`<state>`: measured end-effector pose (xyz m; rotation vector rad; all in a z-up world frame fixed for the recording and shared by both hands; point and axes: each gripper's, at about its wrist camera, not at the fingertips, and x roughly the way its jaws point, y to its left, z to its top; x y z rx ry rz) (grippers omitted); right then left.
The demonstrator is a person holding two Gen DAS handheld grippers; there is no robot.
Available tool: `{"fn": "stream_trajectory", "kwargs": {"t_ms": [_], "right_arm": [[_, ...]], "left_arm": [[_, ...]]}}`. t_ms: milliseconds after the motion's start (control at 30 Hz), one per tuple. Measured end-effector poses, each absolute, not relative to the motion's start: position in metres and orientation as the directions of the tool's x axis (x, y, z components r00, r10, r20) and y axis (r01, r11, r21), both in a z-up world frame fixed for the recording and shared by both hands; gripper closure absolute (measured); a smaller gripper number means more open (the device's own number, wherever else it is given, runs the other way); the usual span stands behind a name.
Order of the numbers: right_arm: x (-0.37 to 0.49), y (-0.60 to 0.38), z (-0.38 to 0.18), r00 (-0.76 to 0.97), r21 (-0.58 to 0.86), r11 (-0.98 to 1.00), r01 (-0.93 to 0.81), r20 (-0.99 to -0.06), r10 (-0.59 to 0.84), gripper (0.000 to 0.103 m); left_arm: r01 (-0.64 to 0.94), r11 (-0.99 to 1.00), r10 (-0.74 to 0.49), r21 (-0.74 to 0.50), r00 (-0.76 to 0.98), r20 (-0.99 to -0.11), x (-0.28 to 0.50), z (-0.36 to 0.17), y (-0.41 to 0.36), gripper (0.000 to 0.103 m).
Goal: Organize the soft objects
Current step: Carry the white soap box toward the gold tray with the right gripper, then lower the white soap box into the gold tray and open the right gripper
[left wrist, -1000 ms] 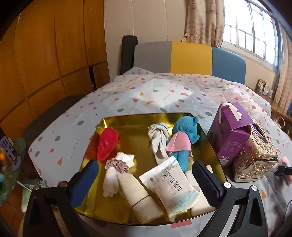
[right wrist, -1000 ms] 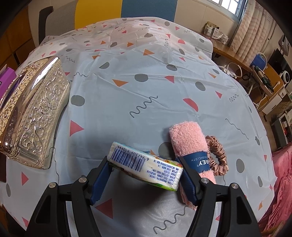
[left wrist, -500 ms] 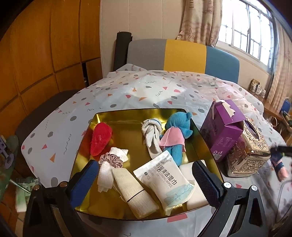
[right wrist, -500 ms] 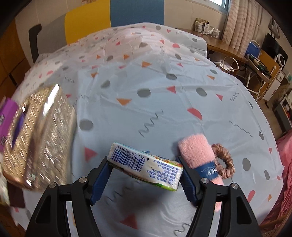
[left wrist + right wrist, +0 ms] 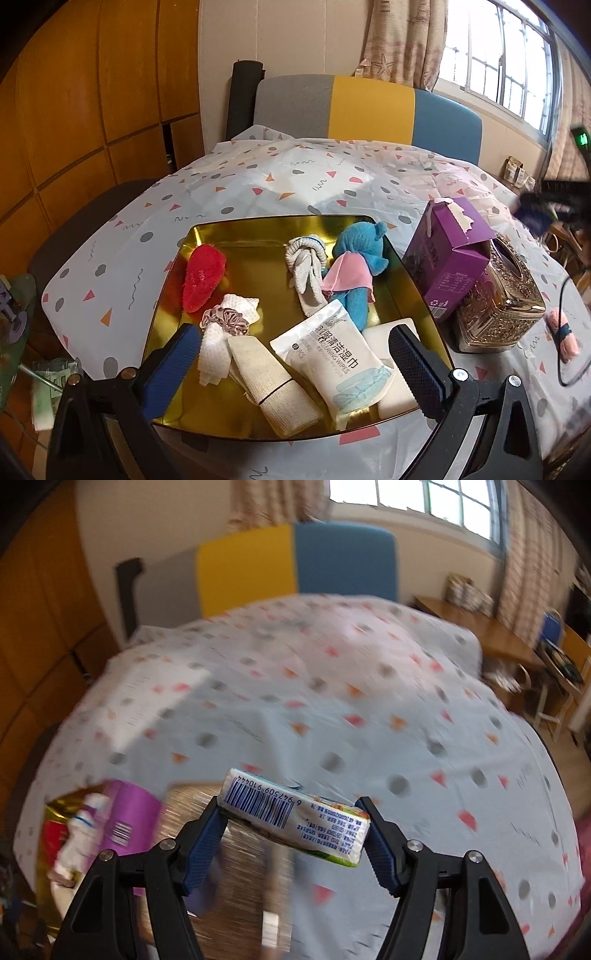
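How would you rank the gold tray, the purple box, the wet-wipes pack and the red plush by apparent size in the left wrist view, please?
1. gold tray
2. purple box
3. wet-wipes pack, close to the box and nearer the camera, so their order is unsure
4. red plush

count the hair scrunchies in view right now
1: a mauve scrunchie in the gold tray, around the white waffle cloth near the tray's front left. Others may be hidden; the right wrist view is too blurred to tell.
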<state>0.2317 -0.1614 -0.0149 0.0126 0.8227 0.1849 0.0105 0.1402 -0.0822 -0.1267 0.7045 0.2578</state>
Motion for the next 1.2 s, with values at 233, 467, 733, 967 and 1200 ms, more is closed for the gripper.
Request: {"fn": "stream_trajectory", "kwargs": {"t_ms": [233,467,733,967,1200], "right_arm": [[0.217,-0.091,0.013,0.67,0.095,0.938,-0.333,-0.676,0.307,0.031],[0.189,-0.029,0.003,0.585,0.099,0.854,-0.511,-0.688,0.43,0.031],[0.161,0.024,-0.03,0.463,0.116,0.763,-0.636,-0.733,0.498,0.032],[0.143,0.056,-0.069,0.364,0.161,0.715,-0.68,-0.772,0.521,0.032],[0.132,0.101,-0.103,0.285,0.153,0.68,-0.717,-0.826,0.487,0.031]], "left_arm": [[-0.282,0.959,0.199,-0.021,0.727,-0.657,0.009,-0.084,0.145,0.0],[-0.31,0.95,0.219,-0.026,0.726,-0.652,0.004,-0.081,0.158,0.0],[-0.366,0.93,0.26,-0.028,0.711,-0.654,-0.007,-0.081,0.181,0.0],[-0.416,0.908,0.291,-0.044,0.704,-0.647,-0.016,-0.08,0.205,0.0],[-0.443,0.896,0.318,-0.038,0.698,-0.641,-0.021,-0.078,0.217,0.0]]}}
